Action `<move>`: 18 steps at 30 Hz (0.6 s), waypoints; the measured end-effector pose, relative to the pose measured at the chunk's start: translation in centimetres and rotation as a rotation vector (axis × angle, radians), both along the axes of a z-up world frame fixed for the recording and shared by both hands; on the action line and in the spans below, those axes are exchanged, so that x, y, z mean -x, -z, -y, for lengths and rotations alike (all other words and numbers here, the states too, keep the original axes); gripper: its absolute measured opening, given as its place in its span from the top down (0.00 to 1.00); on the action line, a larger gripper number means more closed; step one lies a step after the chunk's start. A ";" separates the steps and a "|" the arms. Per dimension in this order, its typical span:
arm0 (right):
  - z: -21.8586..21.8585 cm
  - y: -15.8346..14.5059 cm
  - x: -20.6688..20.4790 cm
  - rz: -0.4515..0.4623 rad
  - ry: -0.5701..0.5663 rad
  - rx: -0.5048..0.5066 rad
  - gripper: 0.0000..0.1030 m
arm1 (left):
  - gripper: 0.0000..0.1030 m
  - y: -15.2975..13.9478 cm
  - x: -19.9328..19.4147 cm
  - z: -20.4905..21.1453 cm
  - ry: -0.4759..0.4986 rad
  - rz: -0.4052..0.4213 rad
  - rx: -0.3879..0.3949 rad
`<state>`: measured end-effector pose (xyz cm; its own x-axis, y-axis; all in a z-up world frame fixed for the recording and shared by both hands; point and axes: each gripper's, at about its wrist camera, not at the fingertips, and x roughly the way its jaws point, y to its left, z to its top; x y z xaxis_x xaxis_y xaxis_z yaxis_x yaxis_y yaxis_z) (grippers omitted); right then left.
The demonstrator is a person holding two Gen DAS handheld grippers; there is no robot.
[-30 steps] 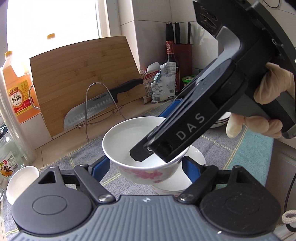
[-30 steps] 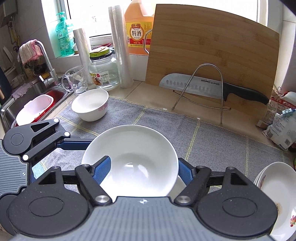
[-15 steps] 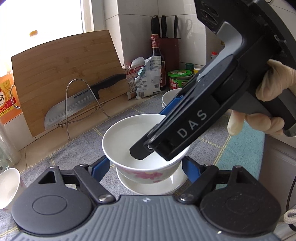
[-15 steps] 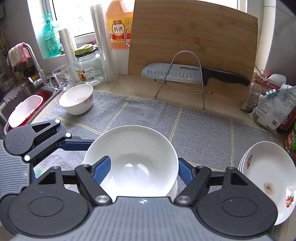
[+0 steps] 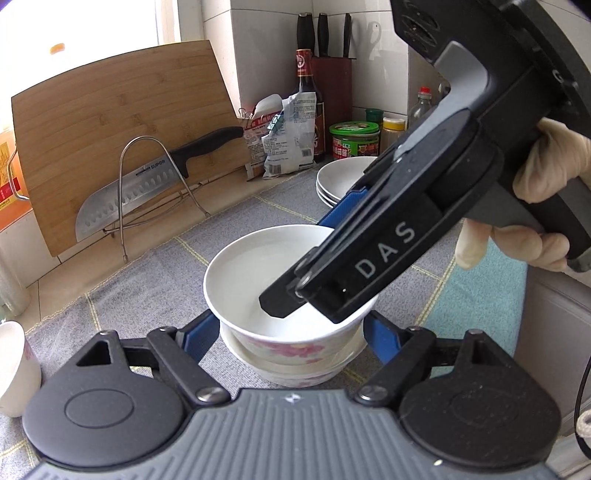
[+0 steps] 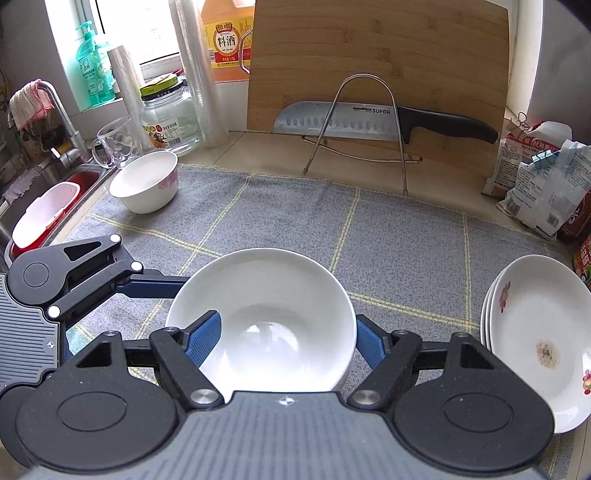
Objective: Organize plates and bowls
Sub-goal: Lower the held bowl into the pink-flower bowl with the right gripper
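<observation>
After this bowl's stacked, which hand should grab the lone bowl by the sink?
Left, probably: the lone bowl sits on the left gripper side of the mat; the right gripper is nearer the plates.

White tiled wall (image 5: 266,48); bright window (image 6: 147,33); sink (image 6: 55,184).

Daylight floods both views from a window (image 6: 155,33) at about eleven o'clock, blown out to pure white in the left wrist view. The white bowl (image 6: 258,317) shows a soft glare patch at its bottom. Shadows on the grey mat (image 6: 388,236) are faint and diffuse. Fisheye bending curves the cutting board (image 5: 122,140) and darkens the corners. Focus is sharp throughout, with no motion blur.
</observation>
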<state>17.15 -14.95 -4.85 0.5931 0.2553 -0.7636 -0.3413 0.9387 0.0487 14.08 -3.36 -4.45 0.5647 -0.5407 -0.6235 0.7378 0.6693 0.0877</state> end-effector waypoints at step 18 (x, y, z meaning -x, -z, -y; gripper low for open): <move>0.0 0.5 -0.4 -0.008 -0.002 0.004 0.20 | 0.18 0.5 -0.6 0.2 -0.001 -0.018 -0.003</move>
